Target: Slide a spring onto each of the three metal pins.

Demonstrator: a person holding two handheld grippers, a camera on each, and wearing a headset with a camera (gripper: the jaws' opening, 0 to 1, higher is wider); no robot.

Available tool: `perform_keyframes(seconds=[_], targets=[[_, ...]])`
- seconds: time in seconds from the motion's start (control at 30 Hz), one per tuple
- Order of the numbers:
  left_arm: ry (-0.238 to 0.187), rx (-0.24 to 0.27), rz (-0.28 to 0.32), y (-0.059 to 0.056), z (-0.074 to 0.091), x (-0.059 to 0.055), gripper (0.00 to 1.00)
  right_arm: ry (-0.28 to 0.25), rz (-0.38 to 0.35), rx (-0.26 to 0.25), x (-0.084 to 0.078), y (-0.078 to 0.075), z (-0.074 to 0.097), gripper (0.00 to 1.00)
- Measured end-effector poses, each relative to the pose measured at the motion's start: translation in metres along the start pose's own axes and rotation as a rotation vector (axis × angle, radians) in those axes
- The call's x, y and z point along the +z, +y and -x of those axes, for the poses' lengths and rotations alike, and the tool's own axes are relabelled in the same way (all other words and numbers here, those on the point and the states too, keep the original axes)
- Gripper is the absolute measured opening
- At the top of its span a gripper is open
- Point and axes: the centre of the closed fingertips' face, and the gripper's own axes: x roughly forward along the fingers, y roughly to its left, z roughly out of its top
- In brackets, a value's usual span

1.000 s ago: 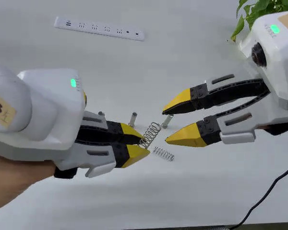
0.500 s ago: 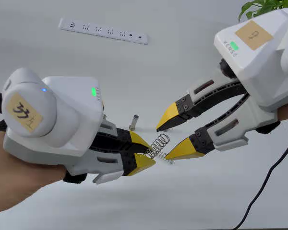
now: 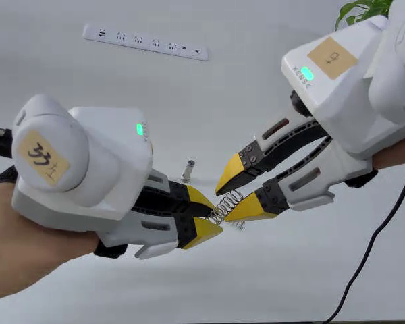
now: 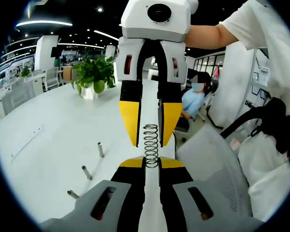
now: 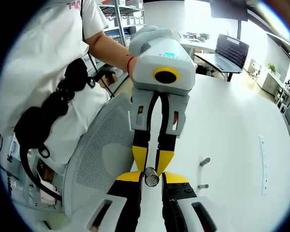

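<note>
My left gripper [image 3: 214,219] is shut on one end of a steel spring [image 3: 226,204] and holds it above the white table. The spring's free end points at my right gripper [image 3: 224,202], which is open with a yellow-tipped jaw on either side of the coils. In the left gripper view the spring [image 4: 151,145] rises straight from my own jaws, between the right gripper's fingers [image 4: 130,121]. Three short metal pins [image 4: 100,149] [image 4: 87,172] [image 4: 72,194] stand on the table to the left. One pin [image 3: 188,170] stands behind the grippers. Seen end-on, the spring [image 5: 151,178] sits between my right jaws.
A white power strip [image 3: 145,41] lies at the table's far side, and a green plant [image 3: 364,10] stands at the far right. A black cable [image 3: 378,243] trails off the right edge. A bit of a second spring [image 3: 239,225] lies on the table under the right gripper.
The right gripper has come down and left until its jaws straddle the spring's free end. The left gripper keeps the spring and has risen slightly.
</note>
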Motion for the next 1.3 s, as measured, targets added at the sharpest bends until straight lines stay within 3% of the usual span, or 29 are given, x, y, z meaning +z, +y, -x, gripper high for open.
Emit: perform_keyframes(seconds=[0.63, 1.3], targets=[[-0.007, 0.003, 0.005, 0.0003, 0.0006, -0.0012, 0.06, 0.029, 0.011, 0.02, -0.0045, 0.0017, -0.0028, 0.07], [-0.048, 0.005, -0.004, -0.0009, 0.002, -0.002, 0.07, 0.055, 0.018, 0.031, -0.0035, 0.0028, -0.0055, 0.06]])
